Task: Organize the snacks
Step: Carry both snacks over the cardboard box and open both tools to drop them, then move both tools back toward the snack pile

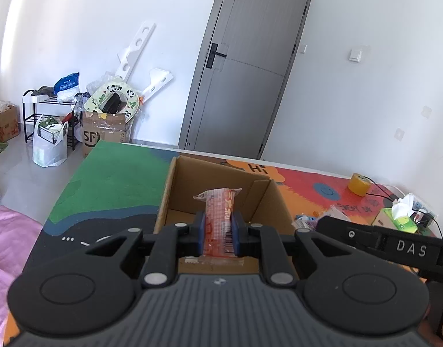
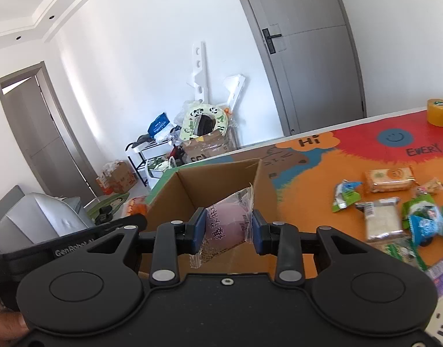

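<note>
Left gripper [image 1: 218, 232] is clamping a thin orange snack stick [image 1: 220, 217] over the open cardboard box [image 1: 175, 190] | right gripper [image 2: 225, 232] is pinching a clear-wrapped purple bun [image 2: 228, 225] above the same box | loose snacks [image 2: 389, 214] are lying on the colourful table mat [image 2: 308, 190] beside it

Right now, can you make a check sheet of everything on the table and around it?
Surface: table with a colourful cartoon mat.
Job's things: open cardboard box; red stick snack and pink bun pack, both held in front of the box; loose snack packs on the mat to its right.
Clutter: tape roll; tissue box.
Grippers: left gripper shut on the stick snack; right gripper shut on the bun pack.
Cables: black cable beside the tape roll.
Surroundings: grey door; shelf and boxes by the wall.
</note>
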### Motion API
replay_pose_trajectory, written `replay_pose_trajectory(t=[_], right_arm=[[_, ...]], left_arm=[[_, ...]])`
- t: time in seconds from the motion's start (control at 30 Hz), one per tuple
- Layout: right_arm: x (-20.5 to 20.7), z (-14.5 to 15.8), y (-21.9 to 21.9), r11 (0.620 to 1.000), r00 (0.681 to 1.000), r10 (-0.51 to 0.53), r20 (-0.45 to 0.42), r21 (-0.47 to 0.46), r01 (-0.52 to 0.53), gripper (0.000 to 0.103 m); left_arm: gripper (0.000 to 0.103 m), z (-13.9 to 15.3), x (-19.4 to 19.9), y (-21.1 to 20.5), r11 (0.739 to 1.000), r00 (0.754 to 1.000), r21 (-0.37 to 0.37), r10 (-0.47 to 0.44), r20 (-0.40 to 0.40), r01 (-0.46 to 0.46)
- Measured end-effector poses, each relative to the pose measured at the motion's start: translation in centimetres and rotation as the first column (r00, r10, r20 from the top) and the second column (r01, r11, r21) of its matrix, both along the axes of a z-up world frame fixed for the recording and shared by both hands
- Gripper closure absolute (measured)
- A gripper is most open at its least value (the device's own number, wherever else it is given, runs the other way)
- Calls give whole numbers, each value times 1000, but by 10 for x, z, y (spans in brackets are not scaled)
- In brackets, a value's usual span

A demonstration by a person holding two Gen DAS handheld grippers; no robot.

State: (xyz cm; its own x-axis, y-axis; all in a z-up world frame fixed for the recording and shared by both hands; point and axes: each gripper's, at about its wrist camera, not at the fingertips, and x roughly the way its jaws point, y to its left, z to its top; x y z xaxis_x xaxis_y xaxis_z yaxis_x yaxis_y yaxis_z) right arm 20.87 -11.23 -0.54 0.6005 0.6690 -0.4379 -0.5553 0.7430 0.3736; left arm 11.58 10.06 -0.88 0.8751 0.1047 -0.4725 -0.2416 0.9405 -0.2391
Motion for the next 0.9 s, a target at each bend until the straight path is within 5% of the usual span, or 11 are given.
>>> replay_pose_trajectory(t=[0.57, 0.63, 0.9], right_arm=[[8, -7, 40, 999, 999, 30, -41, -20, -30, 63], [6, -7, 36, 1000, 999, 17, -27, -16, -18, 49], [-6, -6, -1, 998, 998, -55, -24, -2, 55, 34]], left_arm=[[79, 0, -10, 17, 998, 998, -26, 53, -38, -54], [72, 2, -13, 17, 998, 997, -22, 64, -39, -65], [29, 4, -13, 3, 998, 997, -33, 59, -50, -61]])
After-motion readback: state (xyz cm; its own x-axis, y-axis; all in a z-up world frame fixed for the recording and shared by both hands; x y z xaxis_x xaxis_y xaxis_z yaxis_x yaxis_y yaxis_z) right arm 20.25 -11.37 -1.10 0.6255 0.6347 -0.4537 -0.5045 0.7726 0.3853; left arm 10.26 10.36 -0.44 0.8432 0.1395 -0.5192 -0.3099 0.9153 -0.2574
